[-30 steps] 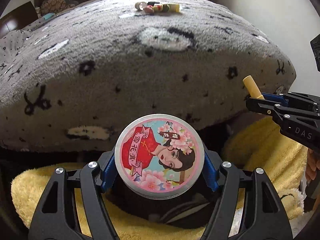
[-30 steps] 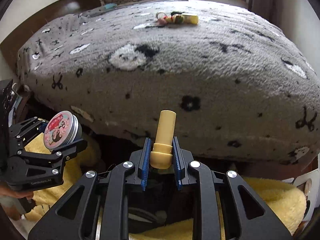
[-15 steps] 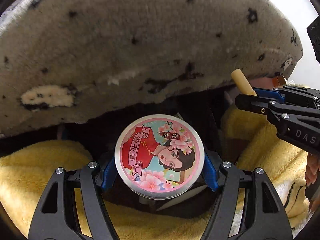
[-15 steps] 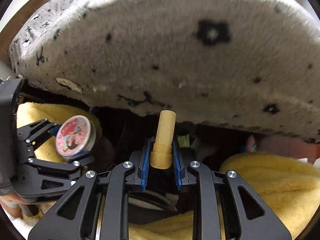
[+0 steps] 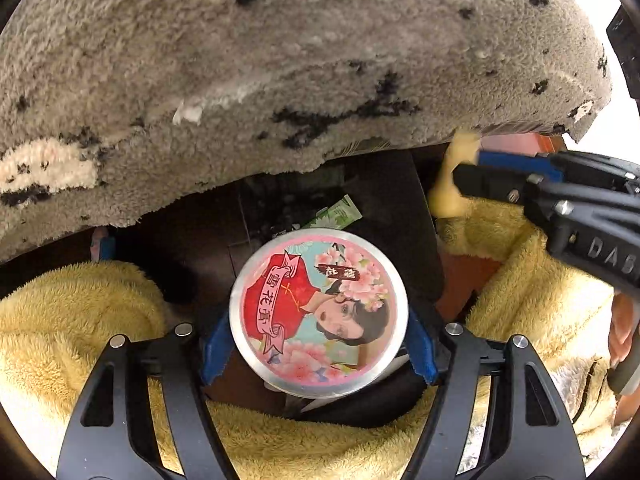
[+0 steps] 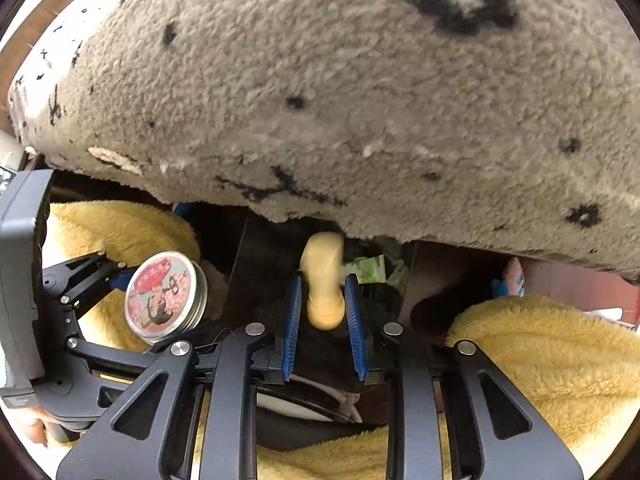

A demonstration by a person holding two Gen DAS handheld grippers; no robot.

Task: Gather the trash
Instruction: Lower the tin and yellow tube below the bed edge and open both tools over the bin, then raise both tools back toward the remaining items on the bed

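A round tin (image 5: 318,312) with a pink pictured lid sits between the blue pads of my left gripper (image 5: 318,346). Its jaws are opening, and the pads still touch the tin's rim. The right wrist view shows the same tin (image 6: 166,294) at the left. My right gripper (image 6: 324,300) is opening too. Between its pads a cream plastic piece (image 6: 324,280) hangs blurred and tilted, with a gap on each side. Both grippers point steeply down over a dark bin-like hollow (image 5: 280,216) that holds a green wrapper (image 5: 340,216).
The grey fleece bed cover (image 5: 280,60) overhangs the hollow from above and also fills the top of the right wrist view (image 6: 360,100). Yellow fluffy fabric (image 5: 80,320) flanks the hollow on both sides. A person's hand (image 5: 622,328) shows at the right edge.
Both grippers sank below the bed's edge and tipped downward, so the bed top went out of view. The cream piece came loose between the right pads and tilted.
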